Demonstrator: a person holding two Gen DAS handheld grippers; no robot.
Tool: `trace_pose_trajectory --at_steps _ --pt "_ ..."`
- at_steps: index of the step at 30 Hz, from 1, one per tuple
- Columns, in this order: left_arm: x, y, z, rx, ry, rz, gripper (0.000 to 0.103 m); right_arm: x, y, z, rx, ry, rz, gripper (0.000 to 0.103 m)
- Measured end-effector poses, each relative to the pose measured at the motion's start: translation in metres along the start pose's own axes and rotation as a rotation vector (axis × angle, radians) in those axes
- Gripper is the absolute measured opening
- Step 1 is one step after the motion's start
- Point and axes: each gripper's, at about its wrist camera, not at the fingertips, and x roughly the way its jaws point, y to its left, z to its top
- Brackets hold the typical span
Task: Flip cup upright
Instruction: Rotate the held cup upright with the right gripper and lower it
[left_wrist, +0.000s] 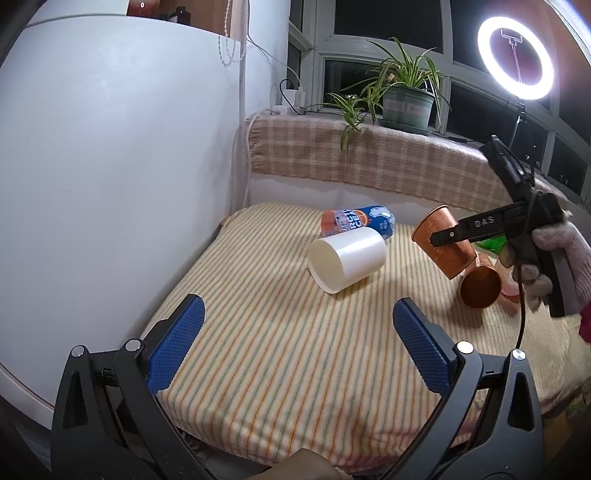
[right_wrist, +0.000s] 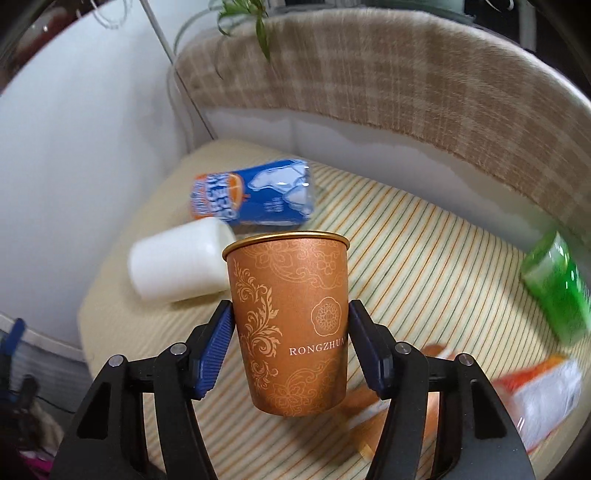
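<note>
My right gripper (right_wrist: 290, 325) is shut on a copper-orange paper cup (right_wrist: 291, 321) printed "RONGZHUN", held above the striped cushion (right_wrist: 424, 258). In the left wrist view the same cup (left_wrist: 441, 243) hangs tilted in the air in the right gripper (left_wrist: 448, 234), its base pointing up-left. A second copper cup (left_wrist: 480, 286) lies on its side beneath it. A white cup (left_wrist: 347, 258) lies on its side mid-cushion; it also shows in the right wrist view (right_wrist: 177, 264). My left gripper (left_wrist: 299, 339) is open and empty, over the near part of the cushion.
A blue and orange cup (left_wrist: 360, 221) lies on its side behind the white one. A green bottle (right_wrist: 557, 288) and an orange-white packet (right_wrist: 535, 391) lie at the right. A plaid blanket (left_wrist: 369, 155), potted plant (left_wrist: 406, 103) and ring light (left_wrist: 515, 59) stand behind; a white wall (left_wrist: 110, 184) stands left.
</note>
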Motion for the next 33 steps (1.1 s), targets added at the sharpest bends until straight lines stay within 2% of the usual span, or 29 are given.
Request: trace_pose_trajectory --at_steps 6,15,23,29,33 --pt "0.004 -0.004 0.002 0.002 0.025 -0.056 0.103 -0.025 0.016 -0.039 0.103 -0.029 0.044 0.061" --pt "0.021 -0.018 0.004 -0.022 0.121 -0.211 0.103 -0.031 0.014 -0.105 0.336 -0.013 0.095 0.061" --pt "0.037 -0.027 0.0 -0.05 0.206 -0.288 0.103 -0.024 0.002 -0.132 0.463 0.004 0.087 0.063" --pt "0.044 -0.029 -0.002 -0.065 0.245 -0.317 0.103 -0.015 0.001 -0.135 0.466 0.019 0.094 0.064" --pt "0.049 -0.031 -0.001 -0.086 0.276 -0.345 0.103 -0.024 0.004 -0.136 0.426 -0.006 0.088 0.071"
